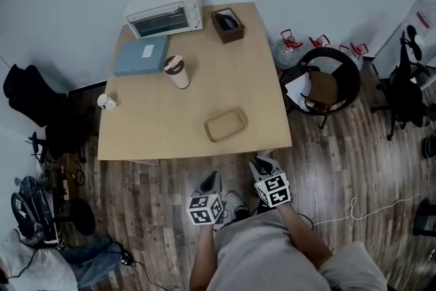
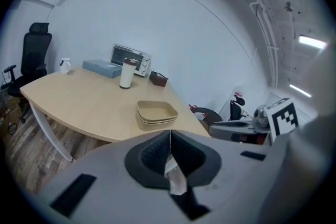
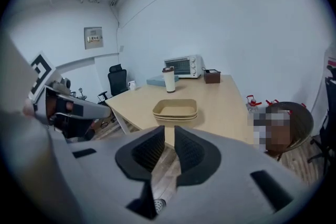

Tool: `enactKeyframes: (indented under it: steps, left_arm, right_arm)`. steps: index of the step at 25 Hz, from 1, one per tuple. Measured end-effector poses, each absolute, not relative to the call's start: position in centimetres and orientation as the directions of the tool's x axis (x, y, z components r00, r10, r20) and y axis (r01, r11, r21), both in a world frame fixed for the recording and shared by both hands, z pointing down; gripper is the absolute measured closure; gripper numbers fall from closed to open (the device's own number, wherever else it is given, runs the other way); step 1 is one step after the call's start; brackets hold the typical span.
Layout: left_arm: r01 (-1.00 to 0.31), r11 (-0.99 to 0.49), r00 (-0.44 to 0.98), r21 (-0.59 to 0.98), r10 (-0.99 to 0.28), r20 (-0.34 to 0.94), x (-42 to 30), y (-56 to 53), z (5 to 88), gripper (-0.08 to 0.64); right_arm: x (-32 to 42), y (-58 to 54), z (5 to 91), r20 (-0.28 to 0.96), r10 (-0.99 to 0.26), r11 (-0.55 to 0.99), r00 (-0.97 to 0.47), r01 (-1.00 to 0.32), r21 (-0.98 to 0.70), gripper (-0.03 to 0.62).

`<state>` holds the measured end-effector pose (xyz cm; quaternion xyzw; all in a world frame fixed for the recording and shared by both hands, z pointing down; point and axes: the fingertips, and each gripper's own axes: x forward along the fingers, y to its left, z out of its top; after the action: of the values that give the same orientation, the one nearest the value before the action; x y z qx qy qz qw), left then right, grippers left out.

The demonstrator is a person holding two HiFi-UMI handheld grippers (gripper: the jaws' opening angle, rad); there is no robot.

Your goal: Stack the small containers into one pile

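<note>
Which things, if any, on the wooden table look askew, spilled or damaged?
Nothing stands out. The shallow beige containers sit nested in one even pile, and the tall white lidded cup stands upright. Only the small white mug stands close to the table's left edge.

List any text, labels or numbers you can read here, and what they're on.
Nothing reads clearly in any view.
Wall plaque: print too small.
Blue box: white label, blurred.
Toaster oven: small mark, too small.
Marker cubes: square patterns only, no words.
</note>
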<state>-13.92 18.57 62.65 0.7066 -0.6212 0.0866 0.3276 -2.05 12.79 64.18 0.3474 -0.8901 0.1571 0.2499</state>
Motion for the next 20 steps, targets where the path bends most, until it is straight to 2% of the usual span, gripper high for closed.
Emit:
enactKeyframes:
  steps: [8, 20]
  left_arm:
    - [-0.956, -0.105, 0.229, 0.273, -0.848, 0.477, -13.3, 19.0, 62.1, 0.555]
    - [-0.961, -0.113, 0.226, 0.252, -0.846, 0.483, -13.4, 19.5, 61.3, 0.554]
  right_arm:
    - [-1.5, 15.2, 64.5, 0.526, -0.586, 0.667, -0.616, -0.735, -0.118, 0.588]
    - [-1.4, 16.1, 64.0, 0.517, -0.577, 0.676, -0.632, -0.725, -0.132, 0.589]
